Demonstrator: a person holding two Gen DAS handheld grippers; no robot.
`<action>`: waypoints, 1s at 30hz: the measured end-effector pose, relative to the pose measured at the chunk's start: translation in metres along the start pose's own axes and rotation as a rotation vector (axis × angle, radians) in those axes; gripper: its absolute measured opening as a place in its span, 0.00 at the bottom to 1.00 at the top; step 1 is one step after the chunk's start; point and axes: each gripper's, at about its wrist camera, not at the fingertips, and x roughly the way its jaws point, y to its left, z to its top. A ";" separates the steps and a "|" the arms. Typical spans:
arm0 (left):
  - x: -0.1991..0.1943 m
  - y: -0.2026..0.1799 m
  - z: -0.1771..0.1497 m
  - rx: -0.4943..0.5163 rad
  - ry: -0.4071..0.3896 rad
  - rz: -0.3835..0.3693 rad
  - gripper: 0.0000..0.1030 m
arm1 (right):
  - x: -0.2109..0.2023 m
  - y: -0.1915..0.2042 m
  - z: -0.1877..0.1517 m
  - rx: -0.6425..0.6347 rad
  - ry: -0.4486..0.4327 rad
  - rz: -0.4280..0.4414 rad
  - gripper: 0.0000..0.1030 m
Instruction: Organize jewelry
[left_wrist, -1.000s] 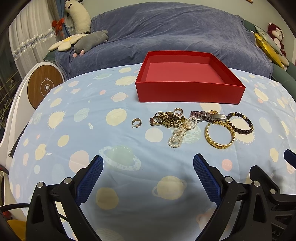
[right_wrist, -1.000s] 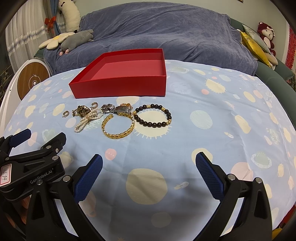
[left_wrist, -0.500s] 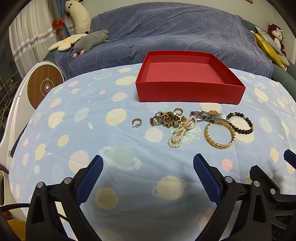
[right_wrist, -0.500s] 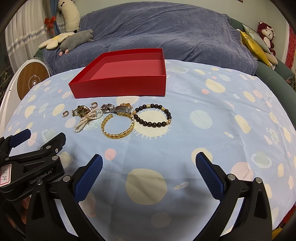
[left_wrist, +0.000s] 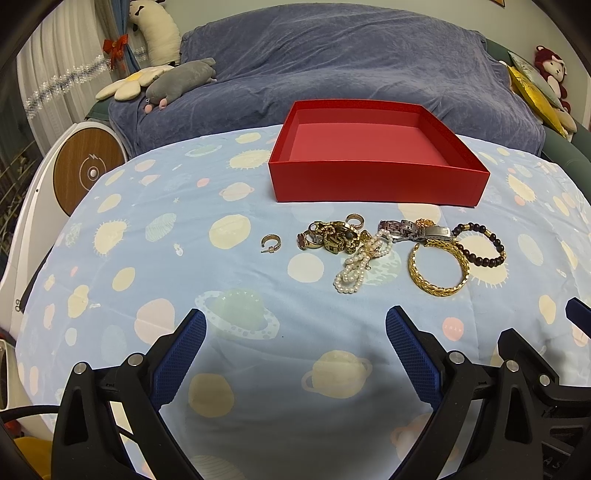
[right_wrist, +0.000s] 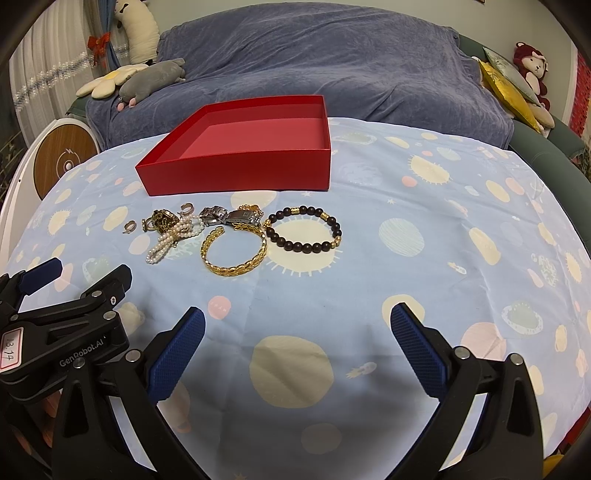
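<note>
- We see a red box (left_wrist: 376, 182) sitting open and empty on a planet-print cloth (left_wrist: 147, 258); a sofa under a blue throw (left_wrist: 332, 66) with plush toys sits behind it.
- Jewelry lies in a row just in front of the box: hoop earring (left_wrist: 270, 242) alone at left, gold ring/watch cluster (left_wrist: 332, 236), pearl strand (left_wrist: 360, 264), metal watch band (left_wrist: 413, 229), gold bangle (left_wrist: 439, 267), dark bead bracelet (right_wrist: 304, 230) at right.
- Pearls overlap the gold cluster; the bangle touches the watch band.
- Nothing blocks our path to the pieces.
- Our left gripper (left_wrist: 295, 347) hovers short of the row, fingers wide apart, holding nothing.
- Our right gripper (right_wrist: 297, 343) sits beside it, also spread wide, nothing held.
</note>
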 end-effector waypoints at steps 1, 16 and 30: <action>0.001 0.001 0.000 -0.002 0.004 -0.003 0.93 | 0.000 -0.001 0.002 0.002 0.000 -0.001 0.95; 0.024 0.017 0.004 -0.048 0.056 -0.091 0.93 | 0.008 -0.011 0.007 0.043 -0.016 0.030 0.95; 0.070 -0.006 0.017 0.031 0.130 -0.106 0.66 | 0.015 -0.020 0.014 0.068 -0.022 0.031 0.95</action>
